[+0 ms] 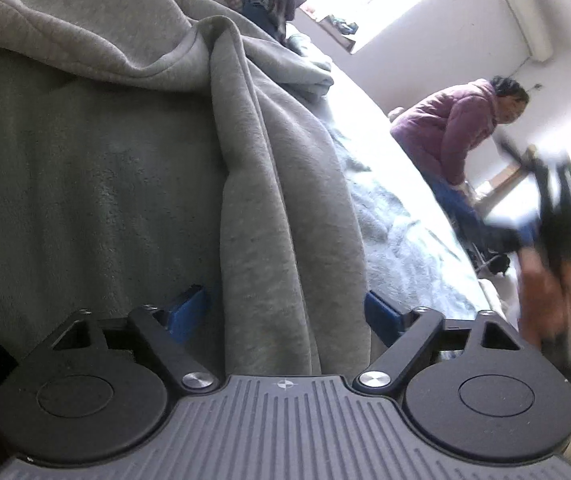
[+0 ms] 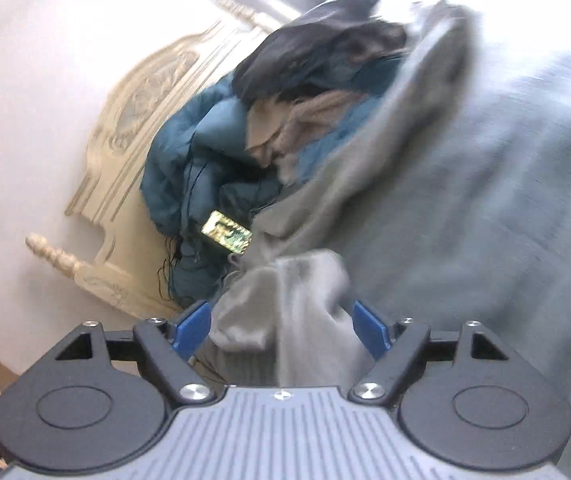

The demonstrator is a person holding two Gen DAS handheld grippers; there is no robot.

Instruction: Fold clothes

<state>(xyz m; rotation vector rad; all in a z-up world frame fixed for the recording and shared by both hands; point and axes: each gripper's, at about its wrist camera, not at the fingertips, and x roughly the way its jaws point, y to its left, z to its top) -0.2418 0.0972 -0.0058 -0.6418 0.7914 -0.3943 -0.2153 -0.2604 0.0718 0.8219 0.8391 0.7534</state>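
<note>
On my left side I see the left claw (image 1: 287, 312) with its two blue fingers (image 1: 187, 310) spread apart. A thick fold of the grey sweatshirt (image 1: 125, 140) hangs down between them. The fingers sit on each side of the fold, but the cloth hides the inner faces, so I cannot tell if they press on it. The sweatshirt fills most of this view and lies on the bed (image 1: 397, 216), which has a pale blue fuzzy cover. Past the edge of the bed, a person in a purple jacket (image 1: 453, 128) bends over, far off. At the right edge of this view I see a dark, blurry shape that I take for my other tool, but it is too smeared to be sure.

Now my right side. The right claw (image 2: 281, 326) is let go, its blue fingers (image 2: 195, 326) wide apart. A grey cuff (image 2: 285, 304) of the sweatshirt lies loose between them. To the left stands a cream carved headboard (image 2: 137, 128) against a white wall. Beside it is a pile of clothes (image 2: 221, 152), teal, tan and dark blue, with a shiny gold tag (image 2: 227, 233) on it. The grey cloth runs up to the right over the bed cover. This view is blurry.
</note>
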